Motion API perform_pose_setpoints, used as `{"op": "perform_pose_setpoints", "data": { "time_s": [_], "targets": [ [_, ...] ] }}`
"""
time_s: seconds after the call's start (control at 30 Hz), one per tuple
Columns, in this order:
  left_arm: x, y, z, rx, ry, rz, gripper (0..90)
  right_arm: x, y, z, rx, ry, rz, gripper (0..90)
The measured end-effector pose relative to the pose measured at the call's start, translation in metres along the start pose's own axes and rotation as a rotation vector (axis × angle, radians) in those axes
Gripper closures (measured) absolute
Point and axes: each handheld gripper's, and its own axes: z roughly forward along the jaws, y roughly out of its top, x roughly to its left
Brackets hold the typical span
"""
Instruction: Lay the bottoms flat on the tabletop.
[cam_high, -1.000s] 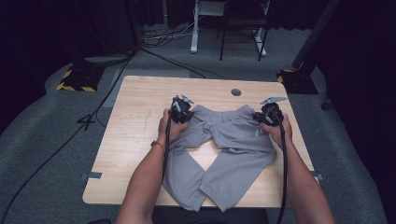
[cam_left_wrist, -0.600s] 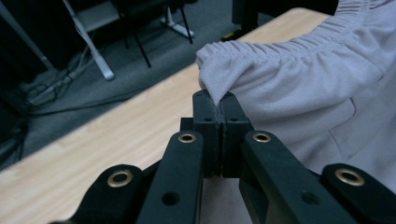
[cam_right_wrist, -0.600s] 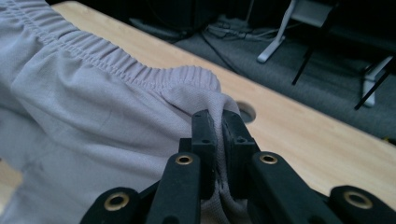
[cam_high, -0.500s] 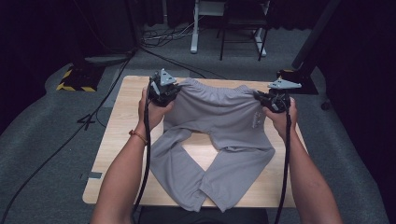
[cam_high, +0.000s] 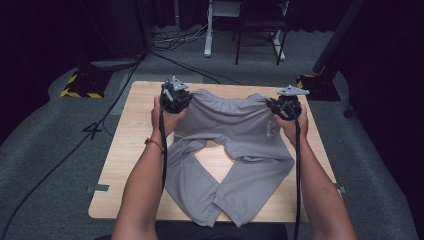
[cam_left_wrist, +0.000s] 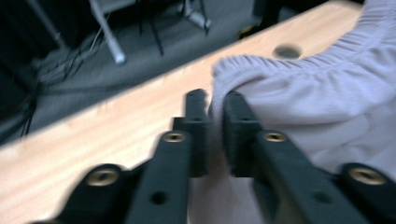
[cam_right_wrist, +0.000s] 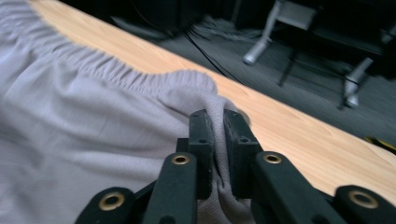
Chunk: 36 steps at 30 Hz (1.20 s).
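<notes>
Grey trousers (cam_high: 235, 130) lie on the wooden table (cam_high: 132, 135), waistband toward the far edge, legs crossing near the front. My left gripper (cam_high: 177, 99) is at the waistband's left corner and my right gripper (cam_high: 283, 107) at its right corner, the band stretched between them. In the left gripper view, a fold of waistband (cam_left_wrist: 317, 102) stands between the jaws of the left gripper (cam_left_wrist: 215, 100), filling the gap. The right gripper view shows the right gripper (cam_right_wrist: 218, 116) pinching bunched cloth (cam_right_wrist: 70, 121). Both pairs of jaws have just been opening slightly, with cloth still between them.
A round hole (cam_left_wrist: 286, 50) is in the tabletop near the far edge. Cables (cam_high: 75, 145) run over the grey floor to the left of the table. White furniture legs (cam_high: 207, 30) and a black-and-yellow base (cam_high: 82, 85) stand beyond it.
Both grippers moved apart and toward the far edge, then rose a little. The waistband went from bunched in the middle to spread wide and flat.
</notes>
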Motion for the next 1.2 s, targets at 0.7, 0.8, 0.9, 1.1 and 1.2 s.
{"op": "perform_pose_setpoints", "data": {
  "time_s": [0.7,0.8,0.9,1.1,1.2],
  "targets": [
    [-0.094,-0.150,-0.070,0.241,-0.462,0.230,34.4,0.112,-0.103,-0.088,0.198,0.511,-0.255,44.9],
    [-0.107,-0.161,-0.077,0.273,-0.482,0.239,36.4,0.136,-0.120,-0.099,0.225,0.602,-0.274,44.7],
    [-0.109,-0.166,-0.083,0.258,-0.491,0.234,36.7,0.153,-0.133,-0.106,0.248,0.677,-0.286,42.1],
    [-0.107,-0.175,-0.095,0.252,-0.464,0.263,40.1,0.168,-0.147,-0.111,0.275,0.652,-0.350,54.3],
    [-0.098,-0.182,-0.104,0.250,-0.478,0.264,43.1,0.162,-0.150,-0.116,0.280,0.652,-0.360,63.0]
  ]
}}
